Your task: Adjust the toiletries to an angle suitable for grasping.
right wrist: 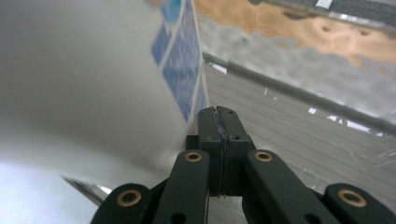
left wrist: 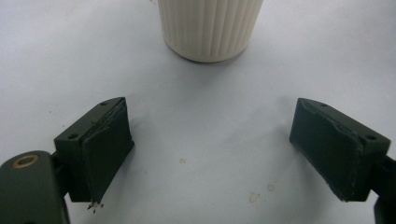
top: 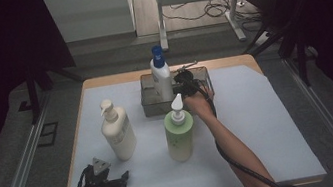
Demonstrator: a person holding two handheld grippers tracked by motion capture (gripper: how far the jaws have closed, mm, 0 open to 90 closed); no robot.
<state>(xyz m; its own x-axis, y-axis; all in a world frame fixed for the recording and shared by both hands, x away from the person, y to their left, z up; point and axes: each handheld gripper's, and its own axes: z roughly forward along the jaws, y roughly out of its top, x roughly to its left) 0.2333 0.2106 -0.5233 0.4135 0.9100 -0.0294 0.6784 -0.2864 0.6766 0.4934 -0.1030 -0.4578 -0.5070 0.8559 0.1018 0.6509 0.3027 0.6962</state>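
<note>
A white bottle with a blue cap (top: 161,74) stands upright in a grey wire basket (top: 150,107) at the back middle of the table. My right gripper (top: 184,77) reaches into the basket just right of that bottle. Its jaws are pressed together with nothing between them (right wrist: 220,113), beside the white bottle's blue label (right wrist: 180,60). My left gripper (top: 124,177) rests near the front left edge, open and empty (left wrist: 210,149). It points at the ribbed base of a cream pump bottle (left wrist: 210,28), which stands a short way ahead of it (top: 118,131).
A green pump bottle (top: 180,133) stands mid-table, just in front of the basket and beside my right forearm. A pale mat (top: 271,127) covers the table, with open room on its right half. The basket floor (right wrist: 303,140) shows past the right jaws.
</note>
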